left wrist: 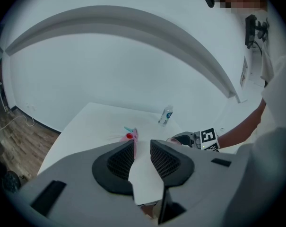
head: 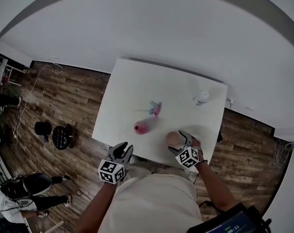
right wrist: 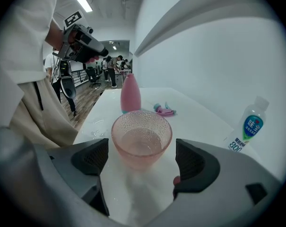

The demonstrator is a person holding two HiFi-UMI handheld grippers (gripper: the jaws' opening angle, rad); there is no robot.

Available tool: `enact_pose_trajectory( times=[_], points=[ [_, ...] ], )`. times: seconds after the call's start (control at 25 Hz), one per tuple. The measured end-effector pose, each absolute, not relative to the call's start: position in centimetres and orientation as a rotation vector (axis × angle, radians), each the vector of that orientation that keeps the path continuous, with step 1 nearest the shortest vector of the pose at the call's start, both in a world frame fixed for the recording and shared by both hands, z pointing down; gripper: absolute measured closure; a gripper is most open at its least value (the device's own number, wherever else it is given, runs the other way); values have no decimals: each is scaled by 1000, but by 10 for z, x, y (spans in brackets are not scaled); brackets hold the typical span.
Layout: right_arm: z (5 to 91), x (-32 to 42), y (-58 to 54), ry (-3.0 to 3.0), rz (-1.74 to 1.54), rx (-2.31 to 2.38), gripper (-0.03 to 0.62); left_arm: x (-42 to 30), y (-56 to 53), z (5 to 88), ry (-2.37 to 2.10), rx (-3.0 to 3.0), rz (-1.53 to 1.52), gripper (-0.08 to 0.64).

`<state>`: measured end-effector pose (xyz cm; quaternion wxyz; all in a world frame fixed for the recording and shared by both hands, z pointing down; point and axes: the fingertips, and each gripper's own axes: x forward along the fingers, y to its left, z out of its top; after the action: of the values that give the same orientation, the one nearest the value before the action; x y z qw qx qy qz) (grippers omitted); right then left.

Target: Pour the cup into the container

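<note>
- A white table [head: 137,81] on wood-plank flooring fills the middle of the head view.
- Your right gripper [right wrist: 142,151], at the table's lower right, stands wide open around the pink glass cup [right wrist: 141,138]; neither pad touches it.
- The pink container [head: 143,126] stands upright mid-table, left of the cup.
- Your left gripper [left wrist: 143,148], at the table's lower edge, has its jaws parted on nothing.
- A water bottle [head: 201,97] stands at the table's upper right.
</note>
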<state>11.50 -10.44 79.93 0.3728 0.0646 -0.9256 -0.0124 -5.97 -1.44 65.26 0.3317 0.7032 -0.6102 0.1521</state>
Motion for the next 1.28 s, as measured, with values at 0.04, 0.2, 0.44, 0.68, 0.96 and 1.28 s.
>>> enact_pose_trajectory(
  times=[0.04, 0.2, 0.44, 0.68, 0.96, 1.28],
  points=[
    [801, 114, -105, -2371, -26, 171, 146, -62, -13, 655, -1595, 1827, 411, 460],
    [806, 113, -103, -2364, -11, 187, 147, -69, -6, 656, -1603, 1792, 439, 460],
    [809, 113, -103, -2363, 9, 214, 147, -77, 0, 651, -1651, 1757, 445, 512],
    [805, 105, -102, -2376, 13, 212, 149, -82, 5, 647, -1671, 1742, 437, 549],
    [806, 101, -100, -2381, 9, 237, 200, -83, 16, 647, -1681, 1736, 427, 549],
    [809, 98, -94, -2382, 12, 241, 215, -88, 32, 645, -1698, 1721, 429, 549]
  ],
)
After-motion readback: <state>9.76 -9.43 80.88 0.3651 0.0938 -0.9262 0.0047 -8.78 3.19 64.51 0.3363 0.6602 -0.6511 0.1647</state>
